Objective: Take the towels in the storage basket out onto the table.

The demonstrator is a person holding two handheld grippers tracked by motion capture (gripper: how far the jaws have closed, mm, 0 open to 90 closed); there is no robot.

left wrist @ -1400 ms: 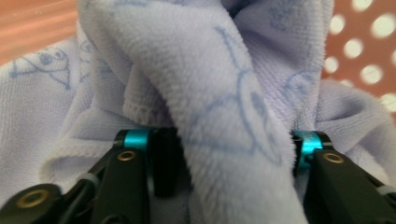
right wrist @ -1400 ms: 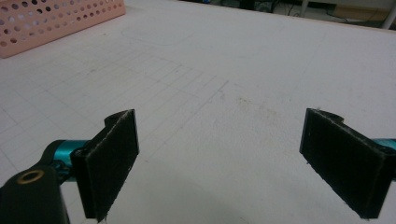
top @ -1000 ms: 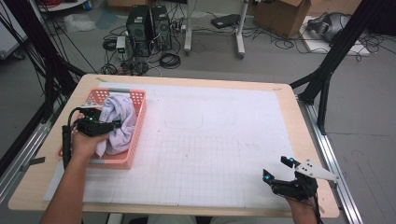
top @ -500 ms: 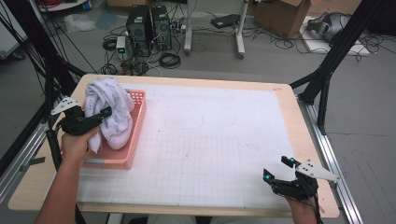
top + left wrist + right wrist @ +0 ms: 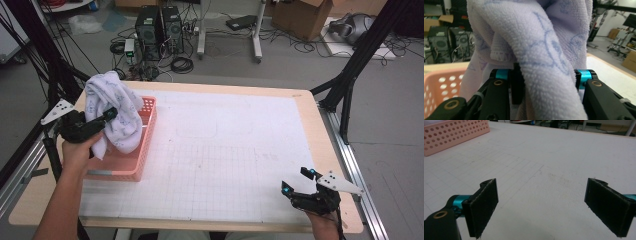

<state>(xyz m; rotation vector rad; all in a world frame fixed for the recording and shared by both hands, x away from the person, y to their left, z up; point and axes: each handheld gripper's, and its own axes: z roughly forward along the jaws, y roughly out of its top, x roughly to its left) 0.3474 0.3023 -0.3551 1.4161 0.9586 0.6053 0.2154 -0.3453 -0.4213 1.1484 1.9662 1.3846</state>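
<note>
Left hand-held gripper [image 5: 102,119] around towel [image 5: 117,112], long axis hanging vertical.

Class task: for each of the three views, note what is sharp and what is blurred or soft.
High view: even light, all fairly sharp, towel included. Left gripper view: close towel loops crisp, room behind soft. Right gripper view: right tool pads slightly soft, basket holes clear.

Left gripper [image 5: 107,116] clamped, right gripper [image 5: 299,181] agape
</note>
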